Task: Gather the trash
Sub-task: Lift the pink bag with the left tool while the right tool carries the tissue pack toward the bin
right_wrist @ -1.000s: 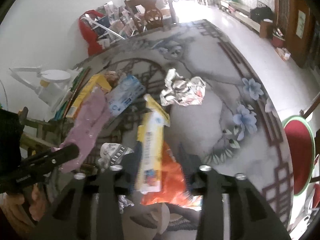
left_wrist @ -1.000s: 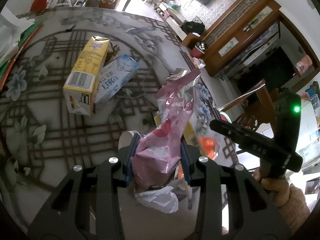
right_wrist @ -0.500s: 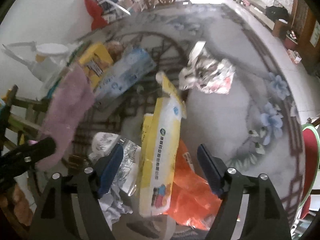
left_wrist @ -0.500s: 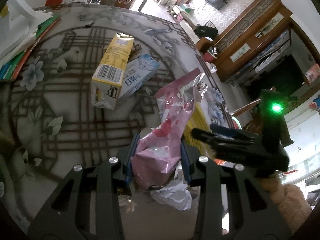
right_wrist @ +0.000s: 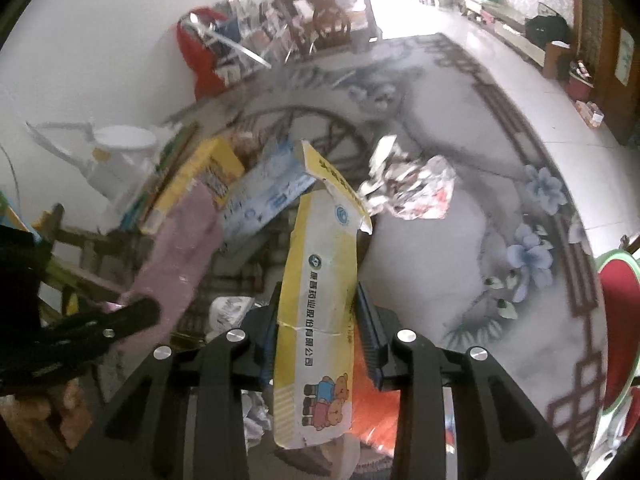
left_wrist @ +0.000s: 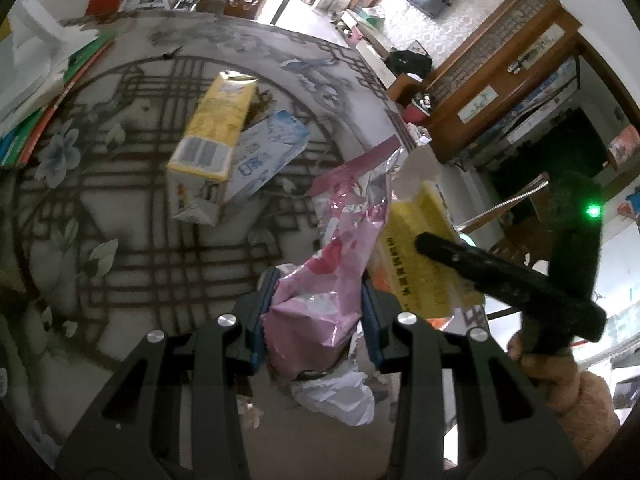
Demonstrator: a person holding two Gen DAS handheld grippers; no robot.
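Note:
My left gripper [left_wrist: 316, 300] is shut on a pink foil wrapper [left_wrist: 344, 248] that sticks up between its pads. My right gripper [right_wrist: 318, 312] is shut on a flattened yellow-and-white box [right_wrist: 320, 280], which stands upright between the blue pads. In the left wrist view the same box [left_wrist: 416, 256] shows beside the wrapper, held from the right. On the patterned table [left_wrist: 120, 240] lie a yellow carton [left_wrist: 216, 128], a blue-and-white carton [left_wrist: 268, 156] and a crumpled silver wrapper [right_wrist: 408, 188]. An orange bag [right_wrist: 376, 408] lies under the right gripper.
A crumpled white bag [left_wrist: 336, 396] sits below the left gripper. Books [left_wrist: 48, 92] are stacked at the table's far left edge. A red-seated chair [right_wrist: 620, 320] stands past the table's right rim. A person's hand [left_wrist: 560, 376] holds the right gripper.
The right gripper's jaws spread wide around the yellow-and-white box, then closed on it, and the box now stands up between them. The left gripper kept its hold on the pink wrapper.

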